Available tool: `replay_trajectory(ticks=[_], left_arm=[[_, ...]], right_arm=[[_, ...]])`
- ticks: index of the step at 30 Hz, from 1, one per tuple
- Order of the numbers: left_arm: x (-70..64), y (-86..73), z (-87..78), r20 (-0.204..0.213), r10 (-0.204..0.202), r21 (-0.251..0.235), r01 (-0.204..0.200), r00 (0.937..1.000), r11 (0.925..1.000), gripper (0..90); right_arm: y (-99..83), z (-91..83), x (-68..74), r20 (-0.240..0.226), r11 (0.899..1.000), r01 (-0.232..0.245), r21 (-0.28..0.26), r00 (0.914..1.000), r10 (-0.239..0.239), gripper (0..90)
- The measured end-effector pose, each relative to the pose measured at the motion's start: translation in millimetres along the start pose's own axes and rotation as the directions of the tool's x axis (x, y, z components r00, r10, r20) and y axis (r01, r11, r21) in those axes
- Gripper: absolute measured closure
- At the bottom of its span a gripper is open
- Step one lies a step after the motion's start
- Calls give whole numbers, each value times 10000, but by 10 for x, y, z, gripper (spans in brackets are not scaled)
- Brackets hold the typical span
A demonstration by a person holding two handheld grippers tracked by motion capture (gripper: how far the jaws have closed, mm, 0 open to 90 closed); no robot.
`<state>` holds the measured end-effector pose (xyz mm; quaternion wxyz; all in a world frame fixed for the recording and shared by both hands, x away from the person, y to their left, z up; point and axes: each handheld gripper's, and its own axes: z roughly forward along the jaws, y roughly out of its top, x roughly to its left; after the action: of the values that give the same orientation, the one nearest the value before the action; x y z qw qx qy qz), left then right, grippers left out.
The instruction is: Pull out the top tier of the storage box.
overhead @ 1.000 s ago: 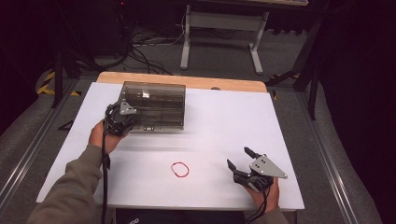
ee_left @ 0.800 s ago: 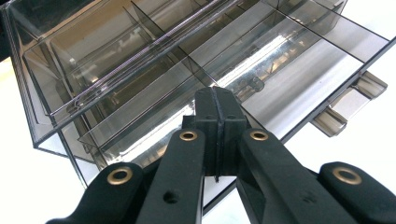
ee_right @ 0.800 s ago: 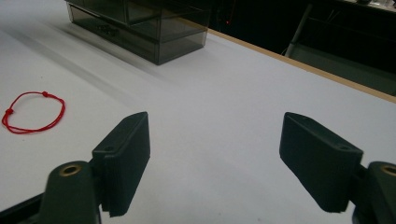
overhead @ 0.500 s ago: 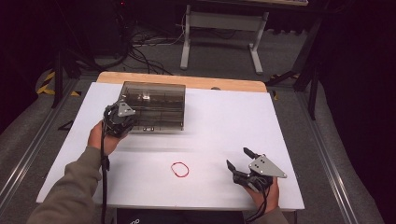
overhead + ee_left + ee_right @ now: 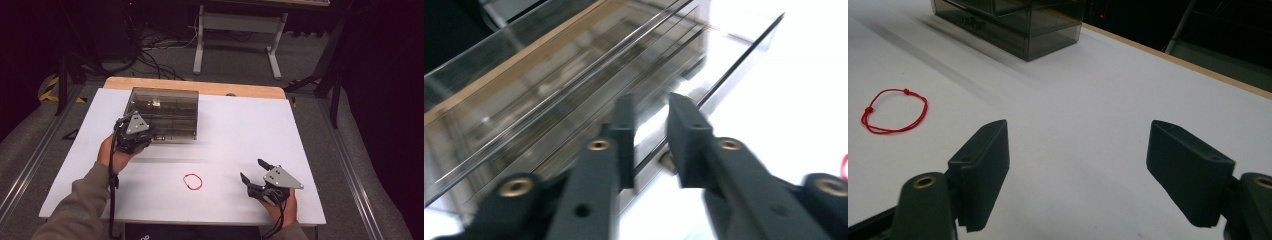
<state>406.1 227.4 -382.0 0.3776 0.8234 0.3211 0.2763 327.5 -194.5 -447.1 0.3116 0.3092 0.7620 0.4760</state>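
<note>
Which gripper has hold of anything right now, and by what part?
The left gripper has its jaws nearly closed on the front edge of a drawer of the smoky clear drawer box. The right gripper is wide open over the white table, holding nothing.

no readable text, labels, brands, numbers or signs anywhere

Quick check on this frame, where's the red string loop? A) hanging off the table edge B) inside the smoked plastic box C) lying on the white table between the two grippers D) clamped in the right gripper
C: the red string loop lies flat on the white table, apart from the right gripper, whose jaws stand wide open with nothing between them, and well short of the smoked plastic box that the left gripper is at.
</note>
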Motion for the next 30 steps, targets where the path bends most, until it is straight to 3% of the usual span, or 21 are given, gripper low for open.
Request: replay_trajectory(ticks=[1, 3, 4, 13, 20, 24, 26, 30], left_arm=[[-32, 17, 60, 190, 98, 198, -102, 9998, 9998, 676], [-53, 19, 84, 312, 119, 205, -125, 9994, 9997, 668], [-81, 19, 117, 588, 156, 158, -166, 9982, 9997, 663], [-96, 20, 164, 941, 40, 65, -46, 9956, 10000, 637], [15, -25, 84, 1222, -445, -308, 486, 9915, 9983, 753], [58, -12, 14, 870, -496, -556, 546, 9950, 9970, 852], [143, -22, -36, 440, -815, -598, 840, 9957, 9947, 879], [270, -82, -4, -130, -1165, -135, 1163, 9931, 9931, 889]], right_arm=[[2, -2, 7, -54, 10000, 29, -23, 10000, -30, 263], [4, -3, 12, -80, 10000, 59, -30, 10000, -59, 263], [1, -2, 14, -106, 10000, 66, 12, 9999, -65, 263], [-8, 14, 22, -254, 9998, 140, 159, 9996, -136, 264], [-11, 23, 35, -350, 9996, 199, 218, 9992, -192, 265], [-14, 28, 34, -378, 9994, 244, 244, 9990, -235, 265], [-12, 24, 39, -375, 9993, 239, 272, 9990, -229, 264], [-14, 31, 35, -329, 9992, 236, 317, 9992, -226, 265]])
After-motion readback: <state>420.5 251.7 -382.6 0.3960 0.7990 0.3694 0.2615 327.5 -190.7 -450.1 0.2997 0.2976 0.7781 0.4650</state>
